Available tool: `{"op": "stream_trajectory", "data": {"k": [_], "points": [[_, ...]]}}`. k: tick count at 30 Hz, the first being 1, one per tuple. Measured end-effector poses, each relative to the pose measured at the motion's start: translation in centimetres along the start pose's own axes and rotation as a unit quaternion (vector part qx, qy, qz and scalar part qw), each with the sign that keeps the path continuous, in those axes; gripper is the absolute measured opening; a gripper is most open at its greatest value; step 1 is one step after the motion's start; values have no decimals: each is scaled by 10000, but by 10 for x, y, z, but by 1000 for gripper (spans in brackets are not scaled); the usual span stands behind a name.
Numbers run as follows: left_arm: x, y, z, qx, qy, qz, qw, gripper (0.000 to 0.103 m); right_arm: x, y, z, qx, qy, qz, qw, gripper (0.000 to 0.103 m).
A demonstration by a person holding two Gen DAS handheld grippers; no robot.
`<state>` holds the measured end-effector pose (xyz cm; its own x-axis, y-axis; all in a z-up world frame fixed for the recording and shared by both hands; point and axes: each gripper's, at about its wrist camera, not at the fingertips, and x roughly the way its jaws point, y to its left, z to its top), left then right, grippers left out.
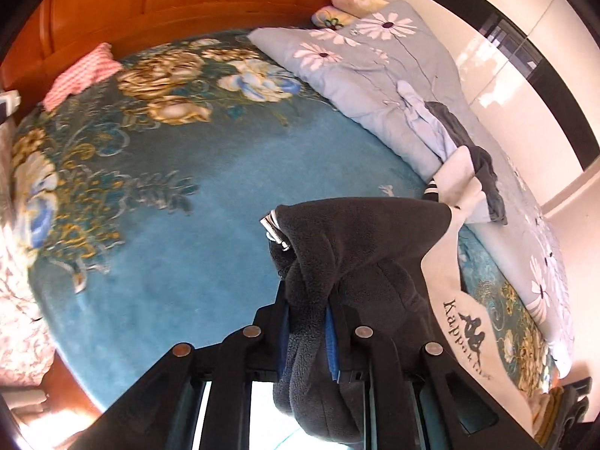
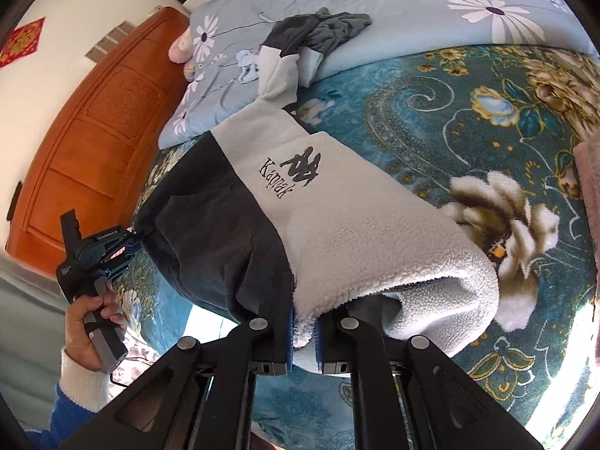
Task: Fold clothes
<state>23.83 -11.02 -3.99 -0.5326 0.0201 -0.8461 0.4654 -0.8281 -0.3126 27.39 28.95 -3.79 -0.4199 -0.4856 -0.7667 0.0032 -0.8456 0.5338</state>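
My left gripper has its jaws pinched tight on the dark half of the fleece jacket, and my right gripper has its jaws closed on the pale half, so the garment hangs stretched between them above the teal floral bedspread. Its far sleeve seems to trail onto the blue daisy quilt, beside a crumpled grey garment, though the fisheye warps that edge.
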Motion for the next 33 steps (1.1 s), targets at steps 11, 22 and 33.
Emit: {"op": "stream_trajectory", "data": {"k": [11, 22, 33], "points": [[-35, 103, -69, -592, 499, 368, 9963, 18, 24, 29, -71, -718, 822, 411, 9932, 9], [-58, 89, -61, 180, 436, 644, 9968, 44, -3, -10, -78, 1, 665, 454, 9968, 17], [-33, 31, -18, 1226, 371, 738, 9890, 54, -28, -87, -45, 1615, -167, 356, 9861, 34]]}}
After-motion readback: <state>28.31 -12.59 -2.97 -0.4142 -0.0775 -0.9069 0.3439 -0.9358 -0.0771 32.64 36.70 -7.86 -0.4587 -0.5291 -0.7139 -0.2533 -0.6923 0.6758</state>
